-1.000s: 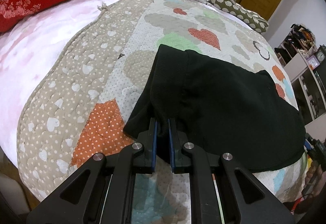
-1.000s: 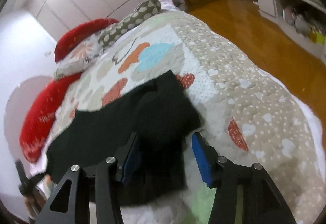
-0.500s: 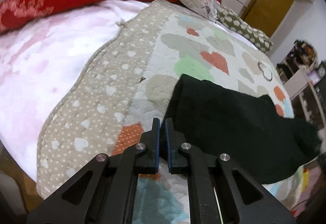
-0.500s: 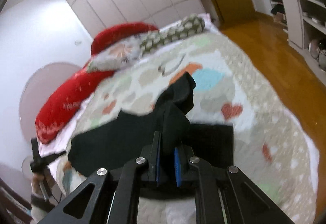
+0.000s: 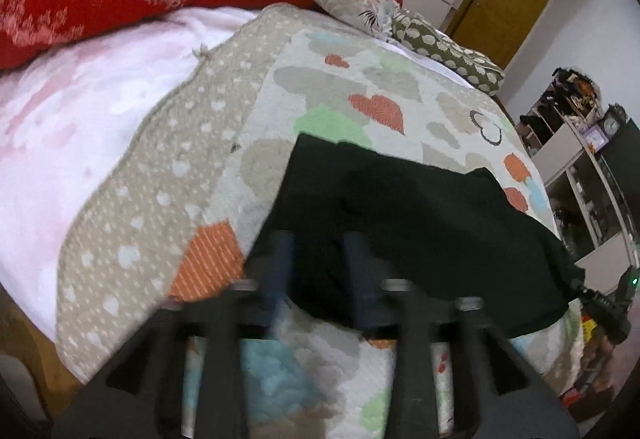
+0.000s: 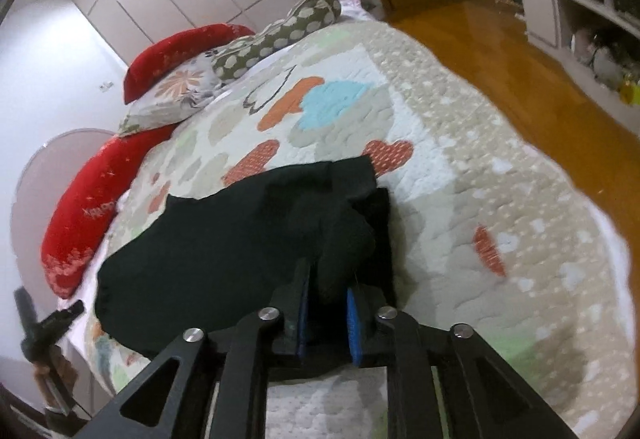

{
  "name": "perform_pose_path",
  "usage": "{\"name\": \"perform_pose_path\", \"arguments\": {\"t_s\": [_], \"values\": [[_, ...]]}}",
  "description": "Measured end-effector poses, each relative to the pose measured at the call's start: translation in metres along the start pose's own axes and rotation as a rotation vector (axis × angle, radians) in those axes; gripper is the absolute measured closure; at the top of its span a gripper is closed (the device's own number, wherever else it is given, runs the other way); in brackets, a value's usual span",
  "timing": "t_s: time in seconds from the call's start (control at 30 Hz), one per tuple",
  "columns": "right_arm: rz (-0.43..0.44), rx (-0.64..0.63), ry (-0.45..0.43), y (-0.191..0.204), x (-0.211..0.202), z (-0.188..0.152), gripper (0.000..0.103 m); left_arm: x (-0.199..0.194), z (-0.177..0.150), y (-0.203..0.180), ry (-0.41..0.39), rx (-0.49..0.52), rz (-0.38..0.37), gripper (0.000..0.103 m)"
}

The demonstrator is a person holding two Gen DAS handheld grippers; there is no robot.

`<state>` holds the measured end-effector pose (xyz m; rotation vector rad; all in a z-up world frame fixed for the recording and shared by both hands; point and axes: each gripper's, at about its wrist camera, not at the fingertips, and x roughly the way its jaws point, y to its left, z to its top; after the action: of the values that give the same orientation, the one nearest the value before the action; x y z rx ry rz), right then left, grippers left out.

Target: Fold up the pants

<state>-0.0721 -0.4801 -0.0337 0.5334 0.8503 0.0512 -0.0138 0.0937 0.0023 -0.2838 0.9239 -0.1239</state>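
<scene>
Left gripper jaws opening over black pants (quilt at nine o'clock); right gripper, also opening, still pinches a fold.

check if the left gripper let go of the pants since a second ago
Yes. The left gripper was clamped on the black pants; now its jaws are opening, the pants lying between them on the quilt.

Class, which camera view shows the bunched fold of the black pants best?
The right wrist view: the pants show sharp, the fold rising between the right gripper. The left wrist view shows them blurred and flatter.
</scene>
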Motion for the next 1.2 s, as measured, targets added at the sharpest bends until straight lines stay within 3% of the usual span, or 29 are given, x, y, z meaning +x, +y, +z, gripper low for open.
{"name": "perform_pose_path", "arguments": {"t_s": [0.17, 0.27, 0.4, 0.43, 0.47, 0.5, 0.7, 0.83, 1.0, 1.07, 1.13, 1.2], "values": [[0.028, 0.041, 0.026, -0.004, 0.014, -0.004, 0.081, 0.006, -0.011, 0.003, 0.028, -0.083, -0.022, 0.049], [0.037, 0.039, 0.027, -0.004, 0.014, -0.002, 0.081, 0.012, -0.012, 0.003, 0.031, -0.087, 0.033, 0.049], [0.027, -0.007, 0.011, 0.001, 0.014, -0.002, 0.081, 0.026, -0.012, -0.005, 0.036, -0.050, 0.047, 0.050], [0.011, -0.034, 0.006, 0.005, 0.014, -0.002, 0.086, 0.029, -0.012, -0.007, 0.028, -0.033, 0.063, 0.074], [-0.003, -0.051, -0.001, 0.007, 0.013, -0.001, 0.090, 0.031, -0.011, -0.009, 0.021, -0.018, 0.069, 0.090], [0.010, -0.042, -0.005, 0.008, 0.012, 0.000, 0.090, 0.034, -0.009, -0.011, 0.020, -0.007, 0.055, 0.096], [0.055, -0.051, -0.044, 0.020, -0.005, 0.015, 0.092, 0.038, 0.005, 0.000, 0.025, 0.000, 0.041, 0.097], [0.047, -0.114, -0.053, 0.038, -0.013, 0.018, 0.092, 0.020, 0.005, 0.010, 0.002, -0.019, 0.018, 0.097], [0.034, -0.115, -0.025, 0.038, -0.005, 0.015, 0.092, 0.017, -0.003, 0.009, 0.041, -0.031, 0.007, 0.097], [0.032, -0.107, -0.011, 0.034, -0.001, 0.013, 0.092, 0.018, -0.007, 0.004, 0.044, -0.028, 0.025, 0.087], [0.032, -0.101, -0.005, 0.031, 0.001, 0.013, 0.092, 0.020, -0.011, -0.001, 0.059, -0.026, 0.024, 0.060], [0.035, -0.098, -0.002, 0.029, 0.002, 0.013, 0.091, 0.018, -0.016, -0.005, 0.050, -0.031, 0.007, 0.059]]}}
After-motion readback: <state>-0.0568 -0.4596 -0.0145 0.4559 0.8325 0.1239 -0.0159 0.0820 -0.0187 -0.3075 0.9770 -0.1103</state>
